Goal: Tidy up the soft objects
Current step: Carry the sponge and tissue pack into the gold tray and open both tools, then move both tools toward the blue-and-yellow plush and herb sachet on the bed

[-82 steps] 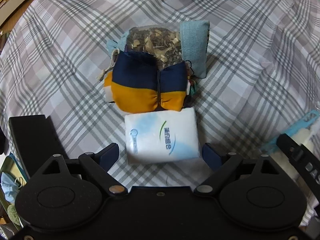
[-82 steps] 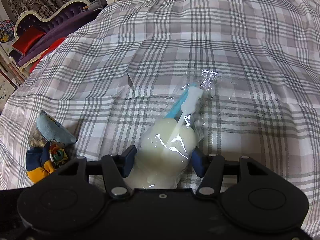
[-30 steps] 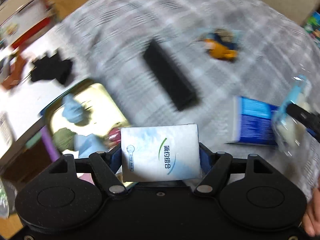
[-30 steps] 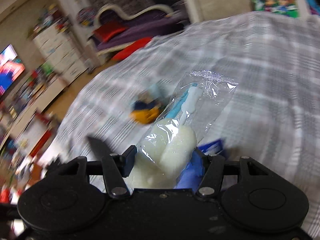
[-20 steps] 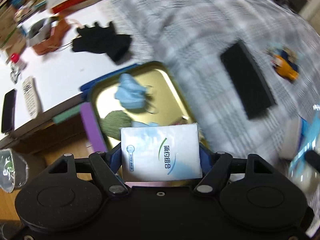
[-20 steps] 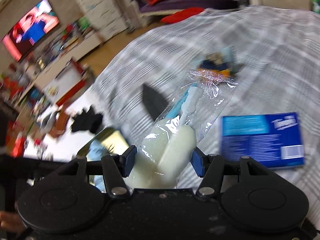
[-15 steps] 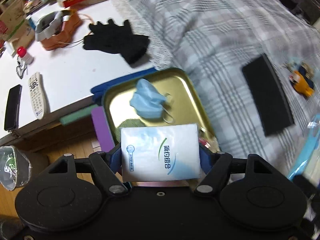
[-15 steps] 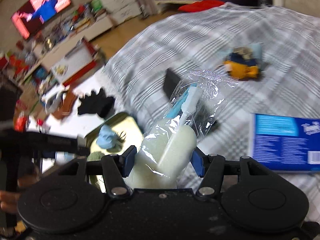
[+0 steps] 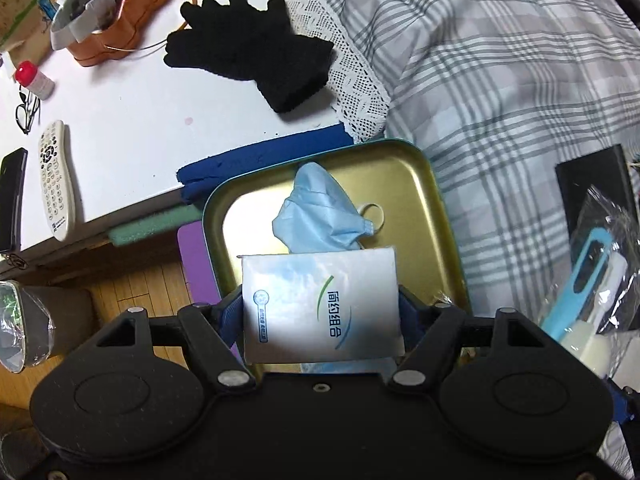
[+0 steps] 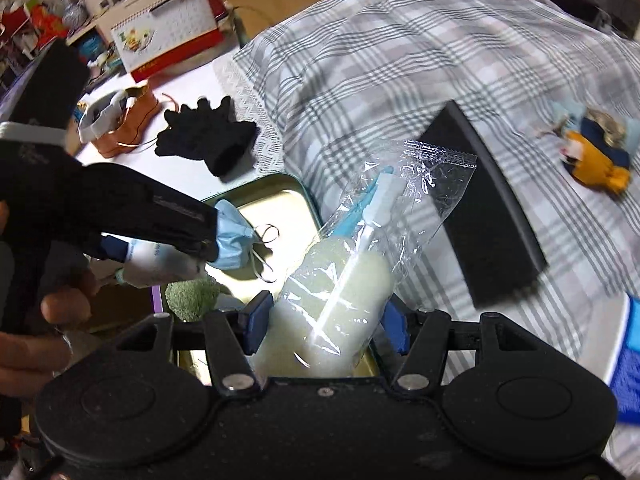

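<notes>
My left gripper (image 9: 320, 312) is shut on a white tissue pack (image 9: 320, 304) and holds it over the gold metal tray (image 9: 436, 196). A crumpled blue face mask (image 9: 320, 216) lies in the tray. My right gripper (image 10: 326, 316) is shut on a pale sponge brush in a clear plastic bag (image 10: 336, 296), above the tray's near right part (image 10: 288, 196). The left gripper with the tissue pack (image 10: 156, 264) shows in the right wrist view over the tray. A green fuzzy item (image 10: 192, 296) lies in the tray.
Black gloves (image 9: 256, 52) lie on the white table (image 9: 132, 128) with a remote (image 9: 56, 176). On the plaid bedcover (image 9: 500, 80) lie a black flat block (image 10: 484, 208), a yellow-and-navy pouch pile (image 10: 596, 148) and a blue box (image 10: 630, 360).
Both grippers have swung from the bed to the tray, carrying the tissue pack and the bagged sponge brush. The tray now lies right under them.
</notes>
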`<state>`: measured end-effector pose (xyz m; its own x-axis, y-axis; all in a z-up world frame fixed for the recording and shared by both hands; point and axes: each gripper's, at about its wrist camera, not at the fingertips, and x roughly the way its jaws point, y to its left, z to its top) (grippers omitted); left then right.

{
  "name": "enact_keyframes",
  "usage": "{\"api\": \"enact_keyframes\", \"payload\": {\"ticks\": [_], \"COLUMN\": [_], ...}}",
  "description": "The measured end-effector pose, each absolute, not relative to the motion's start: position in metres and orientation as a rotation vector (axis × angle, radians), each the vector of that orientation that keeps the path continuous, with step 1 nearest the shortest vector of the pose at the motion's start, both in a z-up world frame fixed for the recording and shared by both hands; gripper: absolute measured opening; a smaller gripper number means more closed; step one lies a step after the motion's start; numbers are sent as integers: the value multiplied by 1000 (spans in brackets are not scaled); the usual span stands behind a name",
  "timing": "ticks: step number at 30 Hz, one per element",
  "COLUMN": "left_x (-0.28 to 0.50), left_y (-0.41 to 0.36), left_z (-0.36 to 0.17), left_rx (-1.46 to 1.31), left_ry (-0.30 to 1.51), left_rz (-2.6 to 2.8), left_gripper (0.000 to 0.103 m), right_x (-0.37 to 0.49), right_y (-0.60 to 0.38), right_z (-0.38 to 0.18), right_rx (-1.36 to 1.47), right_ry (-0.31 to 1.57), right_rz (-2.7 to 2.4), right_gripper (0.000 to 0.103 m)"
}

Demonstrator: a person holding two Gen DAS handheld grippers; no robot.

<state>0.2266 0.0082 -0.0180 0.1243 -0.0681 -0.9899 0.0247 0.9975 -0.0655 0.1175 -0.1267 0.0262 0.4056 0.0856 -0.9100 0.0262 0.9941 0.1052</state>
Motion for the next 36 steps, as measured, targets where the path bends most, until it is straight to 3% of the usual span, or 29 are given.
{"api": "enact_keyframes", "payload": {"ticks": [4, 21, 36], "left_x": [228, 186, 109], "left_y": [9, -4, -69], "left_z": [-26, -4, 26], "left_rx": [-51, -20, 128], "left_ry": [1468, 1448, 1362], "left_rz": [-81, -78, -193], "left_gripper": [80, 80, 81], "right_x": [131, 95, 9], "right_y": [-121, -162, -229], "right_z": [23, 36, 62], "right_rx": [107, 188, 217], "right_ry": [1141, 1113, 1035], "right_rz": [74, 4, -121], "right_gripper": [75, 75, 77]}}
